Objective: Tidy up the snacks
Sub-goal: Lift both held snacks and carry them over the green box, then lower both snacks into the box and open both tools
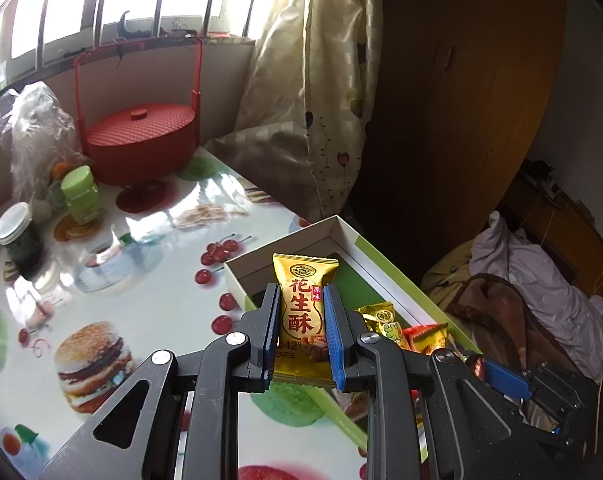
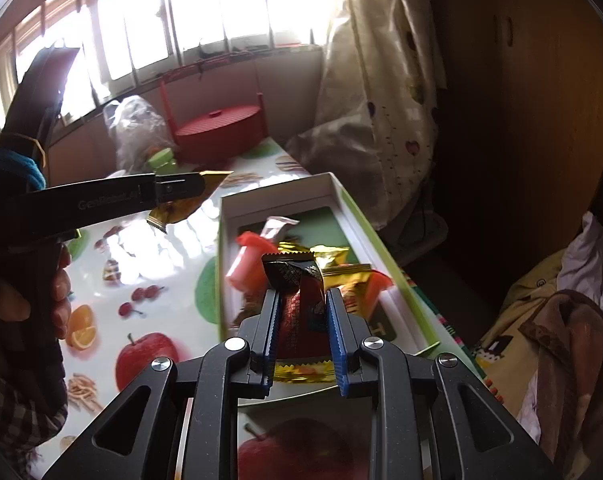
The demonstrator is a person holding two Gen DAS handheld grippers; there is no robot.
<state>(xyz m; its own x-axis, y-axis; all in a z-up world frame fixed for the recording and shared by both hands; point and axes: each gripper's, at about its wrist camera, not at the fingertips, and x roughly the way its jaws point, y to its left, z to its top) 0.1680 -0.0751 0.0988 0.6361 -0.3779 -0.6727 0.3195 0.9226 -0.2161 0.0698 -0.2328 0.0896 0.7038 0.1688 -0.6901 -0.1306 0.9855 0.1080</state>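
Snacks were partly sorted already, as far as I could judge: several wrapped pieces lay in the shallow white box [image 1: 343, 232], and two more were caught up in the grippers.

From the left wrist camera, the left gripper [image 1: 301, 334] was clenched on a gold peanut-candy packet [image 1: 303, 312], its blue pads pressing both long edges, the packet standing upright over the near end of the box. Beyond it, a small gold packet [image 1: 381, 318] and a red-orange packet [image 1: 427, 336] rested inside the box. The box sat near the table's right edge, with a drop to bedding beyond. To the left, the glossy tablecloth [image 1: 153, 240] lay mostly open, with a red lidded basket [image 1: 141, 140], a green jar [image 1: 81, 196] and a dark jar [image 1: 19, 236] well apart at the far side.

From the right wrist camera, the right gripper [image 2: 301, 338] was grasping a dark red packet [image 2: 301, 304], held above the box's [image 2: 277, 188] near half. Inside lay a pink roll [image 2: 247, 268] and gold wrappers [image 2: 333, 258], bunched toward the near end; the far end looked free, so I judged room remained there. The left gripper [image 2: 217, 176] showed from the side, over the open cloth just left of the box wall. Both packets were not yet set down.
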